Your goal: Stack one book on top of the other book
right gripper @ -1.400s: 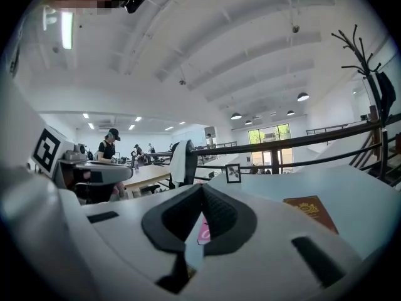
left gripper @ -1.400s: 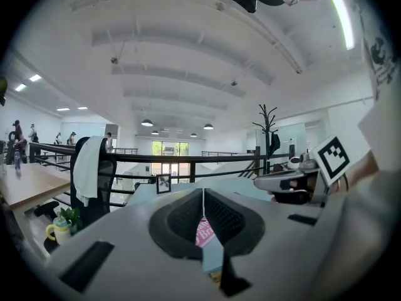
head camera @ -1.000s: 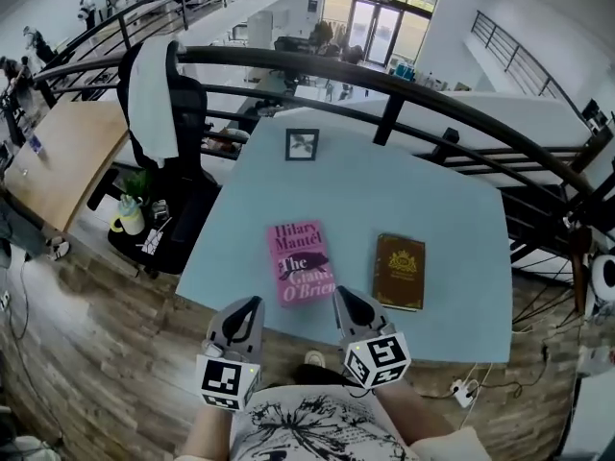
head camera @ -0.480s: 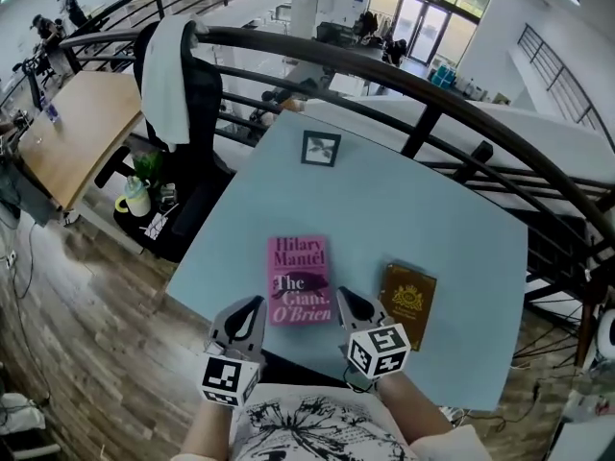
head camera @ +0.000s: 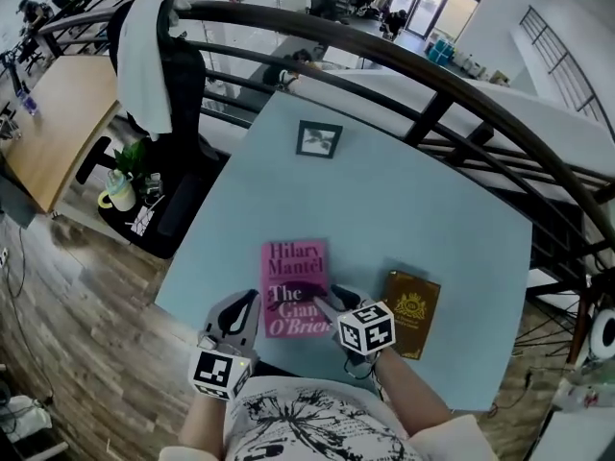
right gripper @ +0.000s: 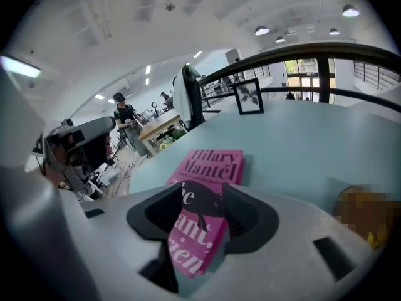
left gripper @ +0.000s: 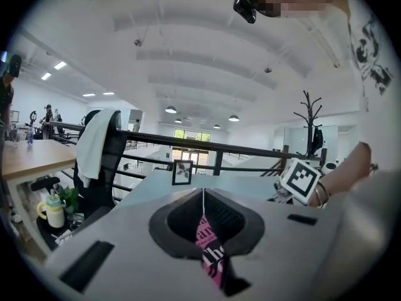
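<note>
A pink book (head camera: 294,286) lies flat on the light blue table (head camera: 384,209), near its front edge. A smaller brown book (head camera: 413,312) lies to its right, apart from it. My right gripper (head camera: 325,296) tilts down over the pink book's lower right part. Its jaws are opening, and the pink book (right gripper: 210,168) shows below the gap of the right gripper (right gripper: 202,190) with the pads off it. My left gripper (head camera: 248,301) hovers at the pink book's lower left corner. The left gripper (left gripper: 202,196) is shut on nothing, with a strip of pink book (left gripper: 212,256) under it.
A small framed picture (head camera: 318,139) stands at the table's far side. A black office chair with a white cloth (head camera: 144,65) and a green mug (head camera: 117,192) are to the left. A black railing (head camera: 432,84) curves behind the table. Wooden floor lies below.
Both grippers came forward and down to the pink book. The right one tipped downward over the book and its jaws spread apart. The left one stayed shut.
</note>
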